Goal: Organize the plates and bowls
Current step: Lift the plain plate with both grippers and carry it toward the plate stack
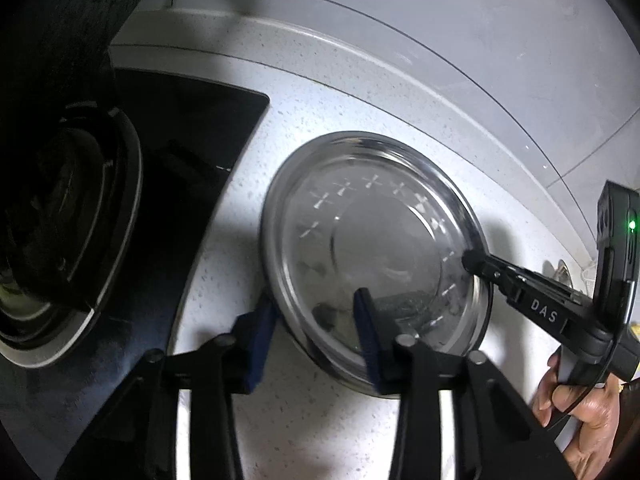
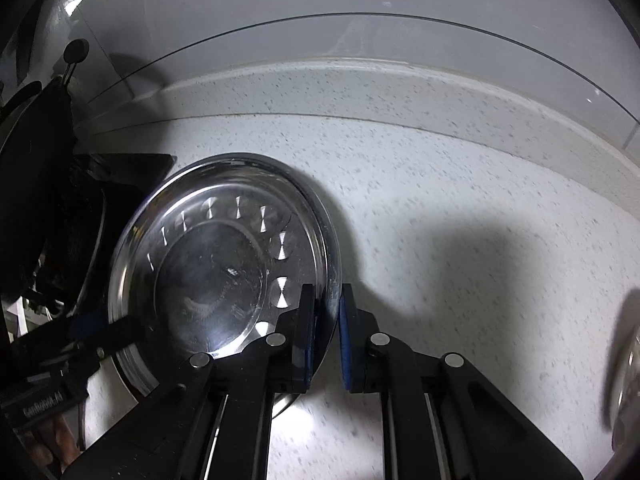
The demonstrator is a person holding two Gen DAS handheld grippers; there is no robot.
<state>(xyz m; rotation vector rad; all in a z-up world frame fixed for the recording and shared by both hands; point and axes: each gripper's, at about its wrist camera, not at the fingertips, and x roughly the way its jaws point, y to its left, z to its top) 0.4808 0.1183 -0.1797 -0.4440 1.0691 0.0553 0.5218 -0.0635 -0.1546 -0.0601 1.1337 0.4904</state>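
I have a shiny steel plate (image 1: pixel 372 240) on the speckled white countertop (image 1: pixel 320 100), just right of the black stove top (image 1: pixel 192 152). The plate is round with a raised rim, a flat centre and a ring of small stamped hourglass marks that catch the light; its floor looks scuffed and smeared. In the right wrist view it looks like more than one plate stacked, since I see a second rim under the first, though the glare keeps me from being sure.

My left gripper (image 1: pixel 316 332) straddles the plate's near-left rim, one blue pad outside the rim and one inside over the dish; the jaws stand part-way closed, and I cannot tell whether the pads press on the metal. My right gripper (image 2: pixel 326 336) is clamped tight on the plate's right rim, the blue pads squeezing the edge between them. A hand (image 1: pixel 588 408) holds that gripper's handle at the lower right of the left wrist view.
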